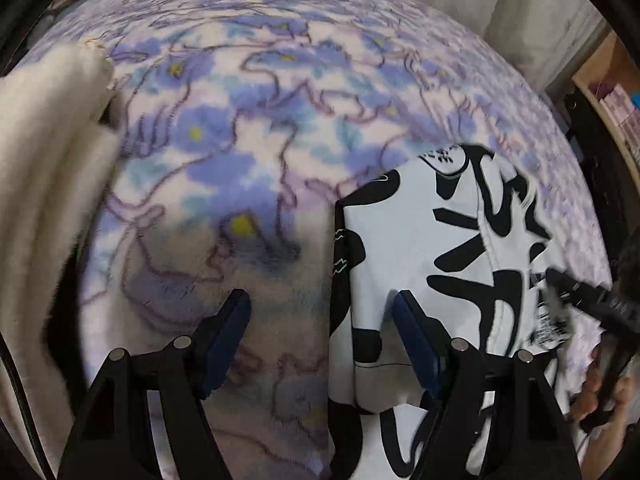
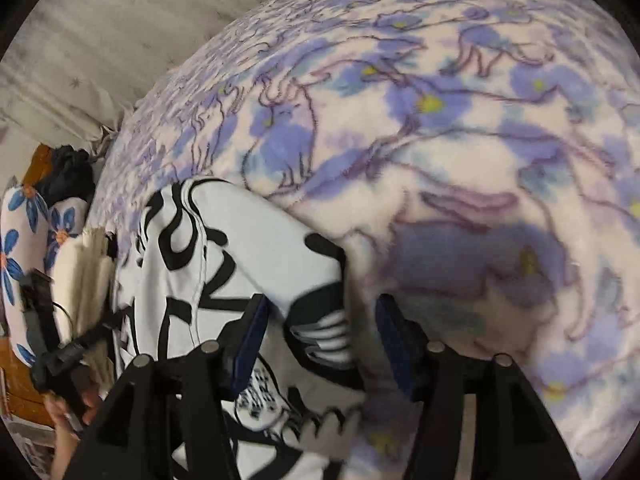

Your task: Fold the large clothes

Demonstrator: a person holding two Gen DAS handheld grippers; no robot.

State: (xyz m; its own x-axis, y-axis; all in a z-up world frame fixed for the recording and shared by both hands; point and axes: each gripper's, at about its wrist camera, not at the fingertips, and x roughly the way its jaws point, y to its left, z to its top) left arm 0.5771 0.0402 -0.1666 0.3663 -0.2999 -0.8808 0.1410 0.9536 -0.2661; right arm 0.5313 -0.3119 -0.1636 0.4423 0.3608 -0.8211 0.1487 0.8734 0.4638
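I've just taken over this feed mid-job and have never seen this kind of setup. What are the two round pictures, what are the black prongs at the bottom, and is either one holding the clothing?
There is no robot here: a person holds a two-finger tool in each hand, and each tool carries a fisheye camera looking along its fingers. One picture is from the left tool, the other from the right tool; the black prongs with blue pads are their fingers.

Below lies a fleece blanket with purple flowers. On it is a white garment with black lettering, partly folded. A cream cloth lies at the left.

Both tools are open. A corner of the garment sits between the right tool's fingers, but the pads do not press on it. The left tool's fingers straddle the garment's edge, gripping nothing.
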